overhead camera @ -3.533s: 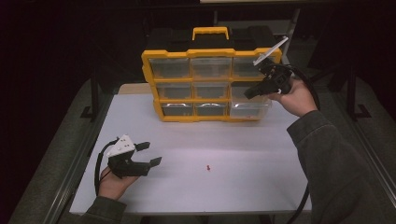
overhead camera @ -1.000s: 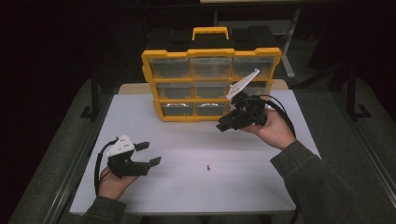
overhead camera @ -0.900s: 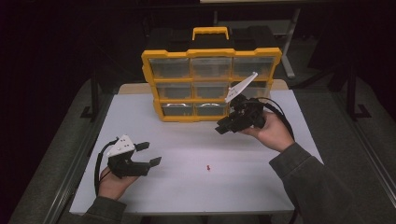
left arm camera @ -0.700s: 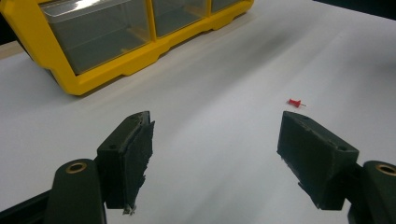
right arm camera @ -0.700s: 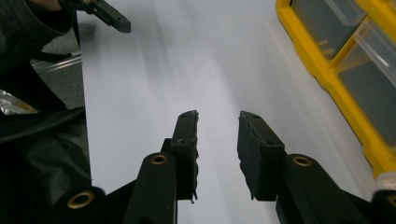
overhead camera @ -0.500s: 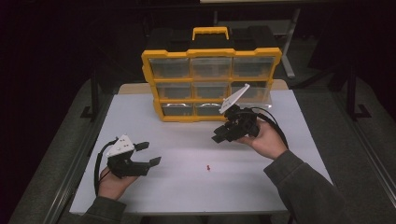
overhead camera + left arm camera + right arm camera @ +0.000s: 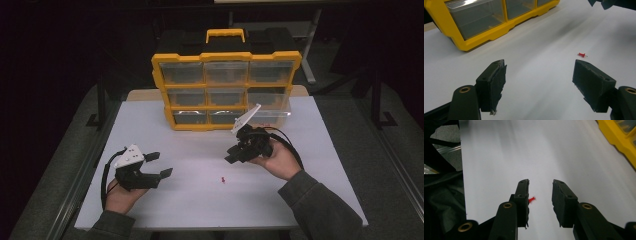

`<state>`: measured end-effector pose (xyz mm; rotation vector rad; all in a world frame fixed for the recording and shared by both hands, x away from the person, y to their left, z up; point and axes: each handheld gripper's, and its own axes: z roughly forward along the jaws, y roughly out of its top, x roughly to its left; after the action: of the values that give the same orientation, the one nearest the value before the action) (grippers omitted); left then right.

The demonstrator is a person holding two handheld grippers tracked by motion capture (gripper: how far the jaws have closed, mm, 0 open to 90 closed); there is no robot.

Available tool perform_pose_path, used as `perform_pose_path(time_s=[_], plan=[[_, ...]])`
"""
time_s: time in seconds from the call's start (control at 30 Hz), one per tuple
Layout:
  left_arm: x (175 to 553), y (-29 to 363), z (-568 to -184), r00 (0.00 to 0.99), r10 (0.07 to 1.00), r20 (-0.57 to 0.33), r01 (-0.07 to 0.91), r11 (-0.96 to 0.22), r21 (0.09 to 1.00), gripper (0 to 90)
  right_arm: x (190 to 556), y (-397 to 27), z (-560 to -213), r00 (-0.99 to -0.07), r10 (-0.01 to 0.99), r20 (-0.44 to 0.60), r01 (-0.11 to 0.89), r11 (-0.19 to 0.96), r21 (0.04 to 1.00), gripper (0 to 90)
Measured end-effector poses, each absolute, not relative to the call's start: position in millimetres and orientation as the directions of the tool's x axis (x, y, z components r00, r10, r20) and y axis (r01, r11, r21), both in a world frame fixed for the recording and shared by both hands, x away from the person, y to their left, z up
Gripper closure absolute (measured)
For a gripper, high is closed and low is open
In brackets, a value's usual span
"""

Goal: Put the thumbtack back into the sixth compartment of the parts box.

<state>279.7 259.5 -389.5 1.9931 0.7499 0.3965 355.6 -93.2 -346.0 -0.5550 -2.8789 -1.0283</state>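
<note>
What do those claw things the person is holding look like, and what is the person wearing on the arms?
Each one is black with two chunky black jaws tipped with flat dark pads. The left gripper and the right gripper each carry a pale three-cornered plate on top and trail a black cable. Brass-coloured rings sit at the base of the pads. The sleeves are dark grey-green.

Left gripper (image 7: pixel 537 80) over the white table (image 7: pixel 544 37), jaws wide apart

Nothing sits between the two black jaws; a tiny red pin (image 7: pixel 581 54) lies on the table near the right jaw; a yellow box (image 7: pixel 486 20) with clear drawers stands at the back; the other gripper (image 7: pixel 602 3) peeks in at the top right.
</note>
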Motion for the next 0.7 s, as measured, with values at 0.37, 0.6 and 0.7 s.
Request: perform_pose_path(time_s=[0.37, 0.6, 0.7], plan=[[279.7, 260.8, -388.3, 0.765, 0.644, -0.010, 0.339, -0.390, 0.856, 26.1, 345.9, -73.9, -383.7, -0.940, 0.298, 0.167, 0.339, 0.754, 0.562, 65.3], [280.0, 261.0, -388.7, 0.763, 0.646, -0.014, 0.339, -0.381, 0.860, 26.1, 343.8, -65.1, -402.2, -0.937, 0.307, 0.168, 0.348, 0.769, 0.536, 65.5], [279.6, 260.8, -388.4, 0.765, 0.644, -0.009, 0.337, -0.387, 0.858, 26.1, 343.0, -62.8, -407.3, -0.935, 0.312, 0.170, 0.354, 0.771, 0.529, 65.7]])
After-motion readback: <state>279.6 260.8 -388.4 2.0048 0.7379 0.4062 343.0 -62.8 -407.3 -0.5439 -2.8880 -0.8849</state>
